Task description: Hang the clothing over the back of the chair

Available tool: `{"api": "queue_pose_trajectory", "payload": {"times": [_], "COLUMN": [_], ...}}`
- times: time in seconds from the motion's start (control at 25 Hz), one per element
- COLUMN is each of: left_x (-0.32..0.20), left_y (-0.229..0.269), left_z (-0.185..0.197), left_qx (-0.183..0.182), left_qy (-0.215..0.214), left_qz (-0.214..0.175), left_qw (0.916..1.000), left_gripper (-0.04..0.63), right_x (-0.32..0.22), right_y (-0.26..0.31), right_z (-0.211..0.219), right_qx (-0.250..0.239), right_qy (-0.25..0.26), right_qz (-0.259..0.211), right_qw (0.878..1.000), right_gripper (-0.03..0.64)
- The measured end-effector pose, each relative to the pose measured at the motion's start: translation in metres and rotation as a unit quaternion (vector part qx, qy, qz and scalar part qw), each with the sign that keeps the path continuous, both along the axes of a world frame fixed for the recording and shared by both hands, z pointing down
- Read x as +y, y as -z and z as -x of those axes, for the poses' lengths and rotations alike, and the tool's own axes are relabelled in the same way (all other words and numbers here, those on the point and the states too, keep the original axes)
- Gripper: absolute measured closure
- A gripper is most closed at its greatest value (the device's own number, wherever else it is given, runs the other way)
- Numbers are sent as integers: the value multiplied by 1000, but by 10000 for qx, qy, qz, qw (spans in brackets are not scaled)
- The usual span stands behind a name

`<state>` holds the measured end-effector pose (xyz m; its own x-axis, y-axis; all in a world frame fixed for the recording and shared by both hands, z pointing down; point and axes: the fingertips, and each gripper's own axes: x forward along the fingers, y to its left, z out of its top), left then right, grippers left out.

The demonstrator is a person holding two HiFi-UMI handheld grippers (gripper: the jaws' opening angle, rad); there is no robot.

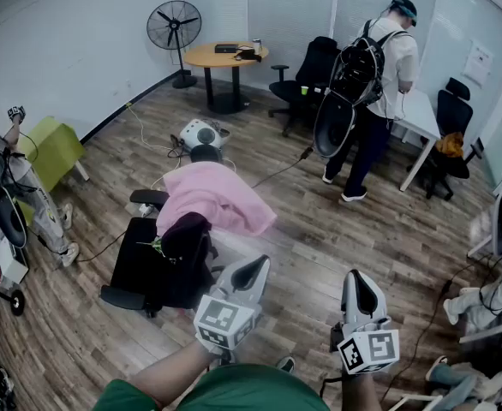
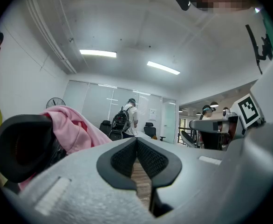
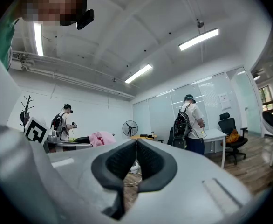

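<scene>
A pink garment [image 1: 212, 197] lies draped over the back of a black office chair [image 1: 152, 264] in the head view, left of centre. The same pink garment [image 2: 69, 127] shows at the left of the left gripper view over the chair's dark headrest [image 2: 22, 146]. My left gripper [image 1: 253, 272] hangs just right of the chair, apart from the cloth, its jaws shut with nothing between them. My right gripper [image 1: 359, 291] is further right over bare floor, also shut and empty. In the right gripper view the pink garment [image 3: 100, 137] is small and far off at the left.
A person with a backpack [image 1: 371, 84] stands by a white desk [image 1: 422, 118] at the back right. Another person [image 1: 2, 178] stands at the left wall. A round wooden table [image 1: 225, 58], a fan [image 1: 174, 28], black chairs and floor cables [image 1: 277, 171] lie beyond the chair.
</scene>
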<state>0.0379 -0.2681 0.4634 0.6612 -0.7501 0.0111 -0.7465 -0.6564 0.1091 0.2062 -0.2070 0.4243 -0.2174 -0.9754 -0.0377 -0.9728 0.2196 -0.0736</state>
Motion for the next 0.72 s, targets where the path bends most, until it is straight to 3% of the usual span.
{"api": "queue_pose_trajectory", "payload": {"times": [0.72], "left_x": [-6], "left_y": [-7], "left_z": [-20], "left_qx": [-129], "left_qy": [194], "left_qz": [81], "left_qw": [9997], "left_gripper": [584], "right_x": [-13], "right_y": [-3], "right_z": [-21], "right_qx": [-168], "right_qy": [241], "right_qz": [3], "right_qw": [9996], "right_gripper": [611]}}
